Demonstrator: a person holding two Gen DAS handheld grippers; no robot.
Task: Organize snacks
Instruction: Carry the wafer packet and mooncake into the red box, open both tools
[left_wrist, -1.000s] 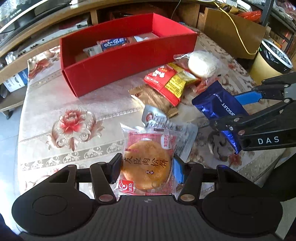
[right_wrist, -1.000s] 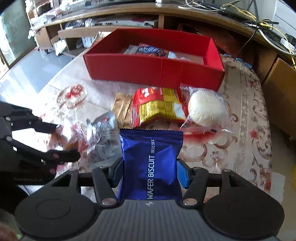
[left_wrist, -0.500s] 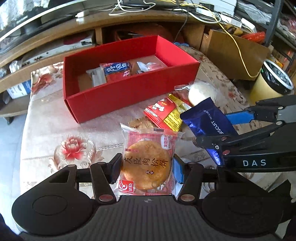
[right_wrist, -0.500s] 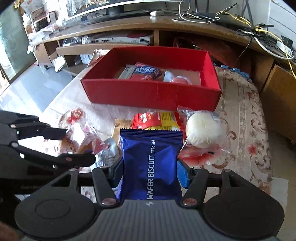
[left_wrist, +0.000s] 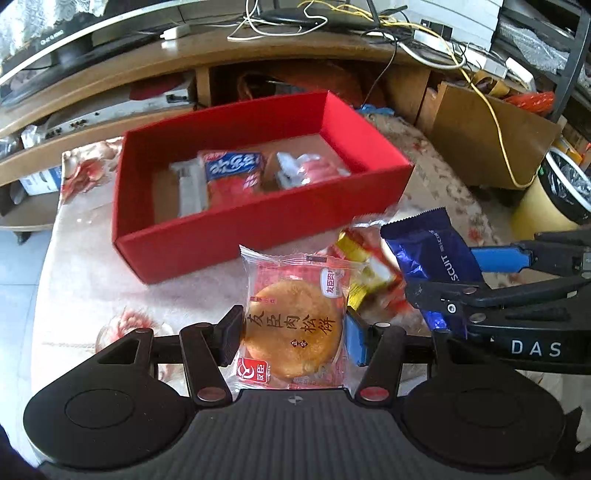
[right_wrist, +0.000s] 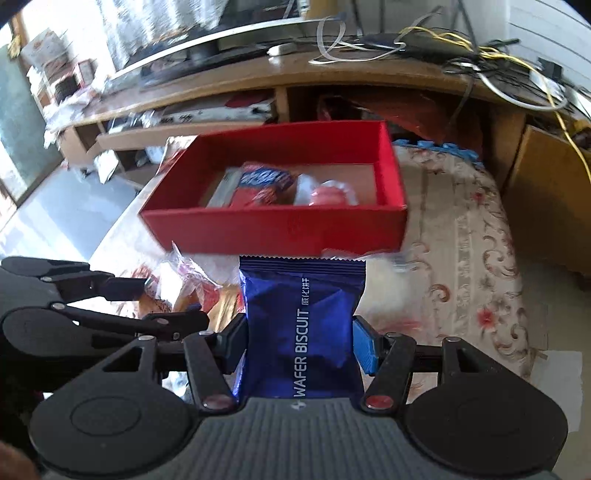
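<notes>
Red box (left_wrist: 258, 229); blue wafer packet (right_wrist: 301, 332); floral beige tablecloth (right_wrist: 461, 258).

Floral tablecloth (left_wrist: 85, 280), wooden TV bench (left_wrist: 258, 55), tangled cables (right_wrist: 498, 74), bin (left_wrist: 554, 195)

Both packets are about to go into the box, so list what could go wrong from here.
1. The left tool and right tool travel close together; the wafer packet nearly brushes the cake packet, so they could collide.
2. Each packet is pinched only at its sides and may slip.
3. The red box already holds snacks mid-floor; a drop could land on them.
</notes>
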